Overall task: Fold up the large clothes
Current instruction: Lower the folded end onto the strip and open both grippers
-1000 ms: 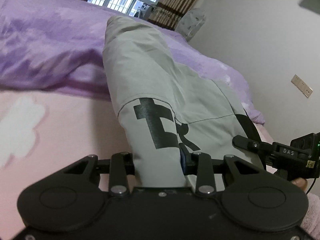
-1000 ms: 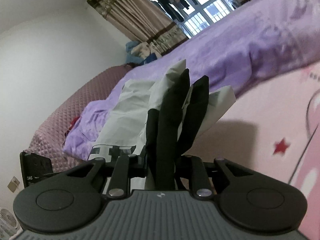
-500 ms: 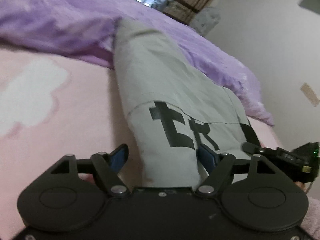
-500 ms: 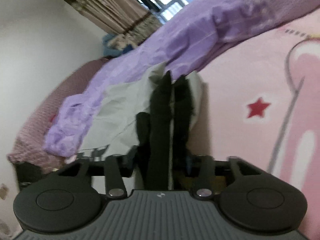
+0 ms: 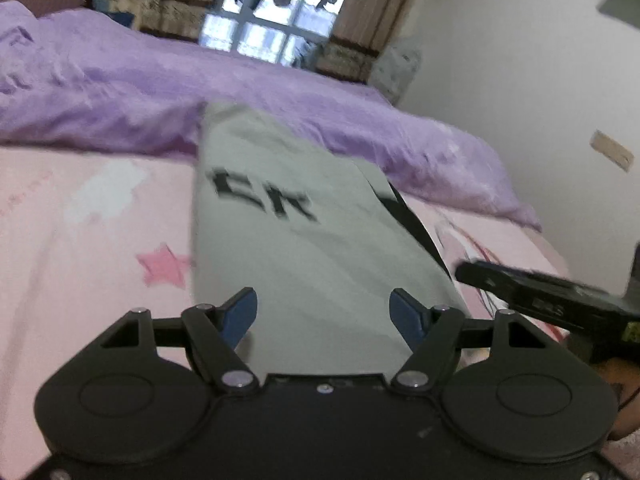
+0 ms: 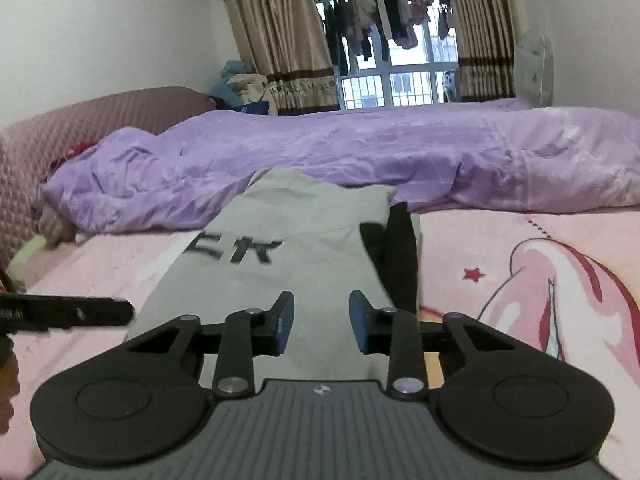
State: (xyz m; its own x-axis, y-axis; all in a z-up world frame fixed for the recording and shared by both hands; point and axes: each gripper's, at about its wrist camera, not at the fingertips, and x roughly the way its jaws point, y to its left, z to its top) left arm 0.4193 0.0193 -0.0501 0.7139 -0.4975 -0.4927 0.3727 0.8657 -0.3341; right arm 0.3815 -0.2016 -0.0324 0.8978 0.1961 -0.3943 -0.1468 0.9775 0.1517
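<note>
Grey fabric with black lettering made up the folded garment (image 5: 304, 248), which lay flat as a long strip on the pink bed sheet (image 5: 80, 264), its far end reaching the edge of the rumpled purple duvet (image 5: 120, 92). A black panel (image 6: 400, 256) ran along the garment's right side in the right wrist view, and the same black edge showed as a thin dark wedge in the left wrist view.

The left claw (image 5: 324, 312) hung over the near end of the garment with its blue-padded fingers (image 5: 240, 312) spread wide; the cloth lay under the gap and neither pad pressed on it. The right claw (image 6: 322, 320) sat over the same near end, its jaws having just been closing to a narrower gap, with grey fabric visible between the pads but not pinched by them. Each view caught the other tool at its edge: the right claw's black body at the right of the left view, the left claw's black bar at the left of the right view.

Pink stars (image 5: 164, 266) and a large cartoon print (image 6: 560, 288) decorated the sheet. Beyond the duvet stood a quilted mauve headboard (image 6: 80, 128), brown striped curtains (image 6: 280, 32), and a barred window (image 6: 400, 80) with laundry (image 6: 380, 12) hanging outside. A covered fan (image 6: 534, 72) stood at the right.
</note>
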